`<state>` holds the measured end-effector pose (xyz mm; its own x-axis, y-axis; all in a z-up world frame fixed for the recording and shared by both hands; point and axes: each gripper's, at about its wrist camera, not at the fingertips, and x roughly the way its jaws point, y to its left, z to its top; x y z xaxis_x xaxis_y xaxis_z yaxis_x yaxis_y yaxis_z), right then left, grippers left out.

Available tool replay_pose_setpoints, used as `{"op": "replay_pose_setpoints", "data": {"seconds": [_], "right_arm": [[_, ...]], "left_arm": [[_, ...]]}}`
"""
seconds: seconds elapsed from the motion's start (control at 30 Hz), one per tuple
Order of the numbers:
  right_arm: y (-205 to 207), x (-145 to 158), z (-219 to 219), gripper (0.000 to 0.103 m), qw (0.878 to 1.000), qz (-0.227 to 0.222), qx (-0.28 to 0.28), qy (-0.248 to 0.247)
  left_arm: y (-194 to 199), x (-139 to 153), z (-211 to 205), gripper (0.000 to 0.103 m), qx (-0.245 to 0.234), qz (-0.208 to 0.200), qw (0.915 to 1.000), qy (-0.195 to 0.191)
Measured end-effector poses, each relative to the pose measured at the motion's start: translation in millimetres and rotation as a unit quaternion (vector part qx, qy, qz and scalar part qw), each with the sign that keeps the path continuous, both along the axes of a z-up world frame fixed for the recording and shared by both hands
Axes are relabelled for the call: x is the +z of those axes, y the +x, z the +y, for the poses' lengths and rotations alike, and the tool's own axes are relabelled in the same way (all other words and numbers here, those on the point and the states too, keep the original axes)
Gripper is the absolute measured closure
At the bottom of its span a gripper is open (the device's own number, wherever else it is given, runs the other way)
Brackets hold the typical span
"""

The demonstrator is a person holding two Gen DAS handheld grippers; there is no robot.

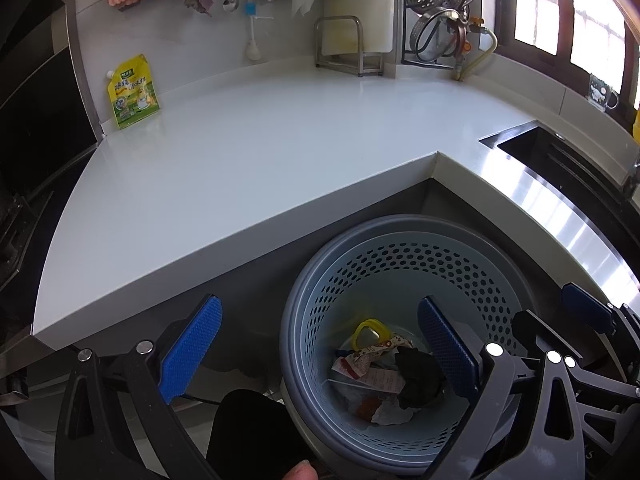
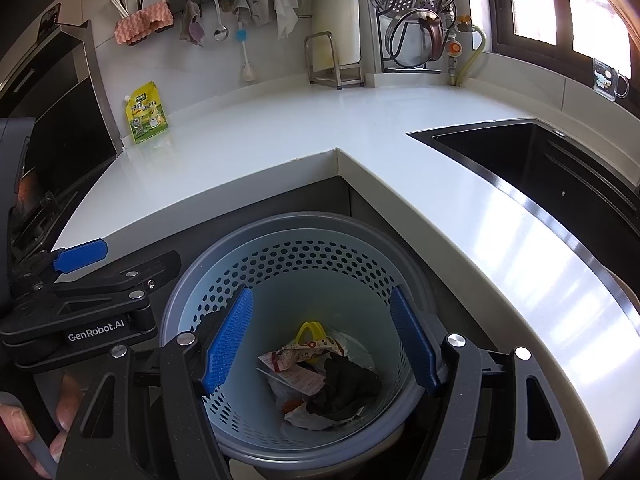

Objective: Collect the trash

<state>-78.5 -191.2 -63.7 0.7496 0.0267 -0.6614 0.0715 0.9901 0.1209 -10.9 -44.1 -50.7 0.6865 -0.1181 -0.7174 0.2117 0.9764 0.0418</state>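
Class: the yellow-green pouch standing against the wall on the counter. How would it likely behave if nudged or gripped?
The pouch looks like soft film, so probably floppy. Standing upright on a narrow base, it would likely tip.

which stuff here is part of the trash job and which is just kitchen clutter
Belongs to the job:
- perforated bin
- trash in it: black crumpled piece, printed wrapper, yellow ring
- left gripper and right gripper, both open and empty

Just lying about:
- yellow-green pouch
- cutting board rack
- hanging ladle
- sink
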Motion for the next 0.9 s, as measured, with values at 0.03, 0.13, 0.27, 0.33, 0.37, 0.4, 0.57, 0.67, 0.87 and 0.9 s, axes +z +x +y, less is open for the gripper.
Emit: {"op": "replay_pose_setpoints", "data": {"seconds": [0.03, 0.13, 0.27, 0.33, 0.37, 0.4, 0.57, 0.67, 0.87, 0.9], "right_arm": [[-0.2, -0.1, 0.6, 0.035, 1.0, 0.0, 0.0, -0.001], [0.0, 0.0, 1.6, 0.035, 1.0, 0.001, 0.0, -0.002], [0.6, -0.6, 1.8, 0.035, 1.0, 0.002, 0.0, -0.004], [0.5, -0.6, 1.7, 0.035, 1.0, 0.001, -0.001, -0.004], [0.7, -0.9, 1.6, 0.035, 1.0, 0.002, -0.001, -0.004], [0.7, -1.0, 1.5, 0.035, 1.0, 0.002, -0.002, -0.005], [1.3, -1.3, 0.2, 0.035, 1.0, 0.002, -0.007, -0.006], [1.0, -0.8, -0.6, 0.031, 1.0, -0.001, -0.011, -0.008], [0.9, -1.3, -0.1, 0.031, 1.0, 0.001, -0.013, -0.012], [0.9, -1.5, 0.1, 0.031, 1.0, 0.001, -0.013, -0.012]], "left_arm": [[0.2, 0.0, 0.4, 0.006, 0.0, 0.0, 1.0, 0.0], [1.0, -0.2, 0.8, 0.006, 0.0, 0.002, 1.0, 0.001], [1.4, 0.4, 0.6, 0.006, 0.0, 0.0, 1.0, 0.002], [1.1, 0.2, 0.3, 0.006, 0.0, 0.0, 1.0, 0.001], [1.2, 0.0, 0.6, 0.006, 0.001, 0.0, 1.0, 0.001], [1.3, -0.2, 0.9, 0.006, 0.001, 0.001, 1.0, 0.001], [1.0, -1.0, 1.0, 0.006, 0.002, 0.002, 1.0, 0.001], [0.8, -1.4, 1.0, 0.006, 0.002, 0.002, 1.0, 0.001], [-0.1, -3.2, 1.2, 0.006, 0.003, 0.004, 1.0, 0.0], [-0.3, -4.0, 1.2, 0.006, 0.003, 0.005, 1.0, -0.001]]}}
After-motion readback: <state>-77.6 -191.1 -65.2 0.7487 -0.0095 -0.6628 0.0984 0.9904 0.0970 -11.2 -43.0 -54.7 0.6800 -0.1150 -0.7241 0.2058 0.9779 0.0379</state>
